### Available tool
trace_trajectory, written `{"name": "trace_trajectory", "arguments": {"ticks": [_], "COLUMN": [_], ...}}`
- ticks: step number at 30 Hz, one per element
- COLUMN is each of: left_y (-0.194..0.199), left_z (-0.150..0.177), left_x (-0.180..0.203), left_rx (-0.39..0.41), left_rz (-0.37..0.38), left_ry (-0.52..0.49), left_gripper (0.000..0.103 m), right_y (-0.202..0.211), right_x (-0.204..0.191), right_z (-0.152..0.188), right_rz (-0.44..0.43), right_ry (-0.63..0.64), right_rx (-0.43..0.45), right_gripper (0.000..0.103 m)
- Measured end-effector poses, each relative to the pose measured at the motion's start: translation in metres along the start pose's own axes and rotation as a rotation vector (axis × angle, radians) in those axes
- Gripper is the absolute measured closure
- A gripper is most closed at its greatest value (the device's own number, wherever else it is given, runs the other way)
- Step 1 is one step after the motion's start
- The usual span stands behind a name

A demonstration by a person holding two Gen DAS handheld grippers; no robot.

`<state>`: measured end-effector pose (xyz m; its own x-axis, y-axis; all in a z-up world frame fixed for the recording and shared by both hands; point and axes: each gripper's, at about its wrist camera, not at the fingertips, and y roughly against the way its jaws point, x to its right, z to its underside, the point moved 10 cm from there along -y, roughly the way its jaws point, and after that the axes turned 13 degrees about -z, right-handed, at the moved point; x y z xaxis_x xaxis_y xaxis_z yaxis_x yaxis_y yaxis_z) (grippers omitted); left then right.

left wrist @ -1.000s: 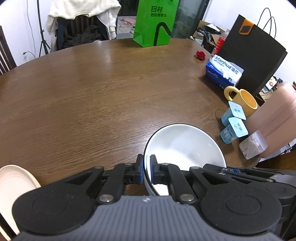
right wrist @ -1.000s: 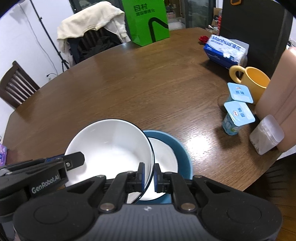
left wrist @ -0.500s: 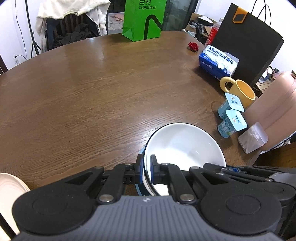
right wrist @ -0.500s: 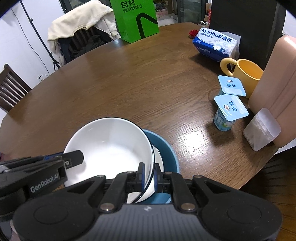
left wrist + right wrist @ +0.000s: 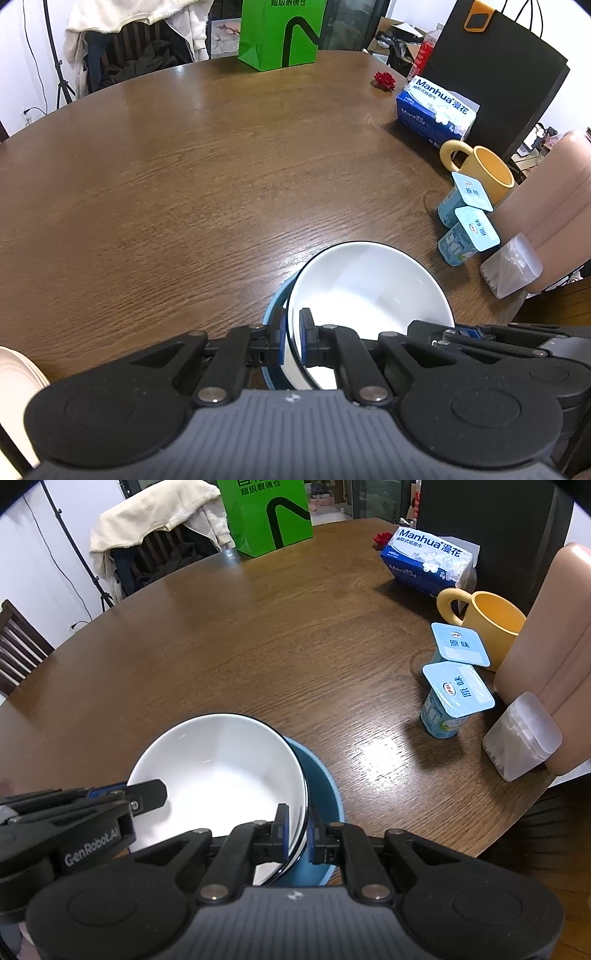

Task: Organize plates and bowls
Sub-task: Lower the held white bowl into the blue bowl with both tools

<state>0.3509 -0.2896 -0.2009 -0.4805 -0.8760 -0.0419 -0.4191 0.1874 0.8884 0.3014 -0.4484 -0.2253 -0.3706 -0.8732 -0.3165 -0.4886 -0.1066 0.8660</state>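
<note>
A white bowl (image 5: 369, 291) (image 5: 221, 771) with a thin dark rim is held from both sides over a blue bowl (image 5: 321, 786) (image 5: 275, 302) on the brown table (image 5: 184, 184). My left gripper (image 5: 292, 341) is shut on the white bowl's left rim. My right gripper (image 5: 296, 834) is shut on its right rim. The white bowl sits low inside the blue one, which shows only as a crescent beside it. Each view shows the other gripper's fingers reaching in at the bowl's far side.
Two yogurt cups (image 5: 456, 698), a yellow mug (image 5: 487, 620), a pink jug (image 5: 554, 657) and a clear container (image 5: 521, 738) crowd the right edge. A tissue pack (image 5: 436, 110), black bag and green bag (image 5: 280, 33) stand farther back. A cream plate (image 5: 14, 391) lies at the left.
Both grippers have sunk with the white bowl, which now covers more of the blue bowl than a second ago. Both grips are unchanged.
</note>
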Motion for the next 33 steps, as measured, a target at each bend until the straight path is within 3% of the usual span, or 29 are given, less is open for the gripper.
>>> {"name": "trace_trajectory", "arguments": {"ticks": [33], "left_y": [-0.026], "left_z": [0.010], "left_x": [0.005], "left_rx": [-0.015], "left_rz": [-0.022], "left_ry": [-0.048], "left_gripper": [0.096], "right_y": [-0.025], "right_x": [0.005], "right_z": [0.005], "right_rz": [0.040], "right_ry": [0.056], "right_rx": [-0.044], "right_gripper": [0.093]}}
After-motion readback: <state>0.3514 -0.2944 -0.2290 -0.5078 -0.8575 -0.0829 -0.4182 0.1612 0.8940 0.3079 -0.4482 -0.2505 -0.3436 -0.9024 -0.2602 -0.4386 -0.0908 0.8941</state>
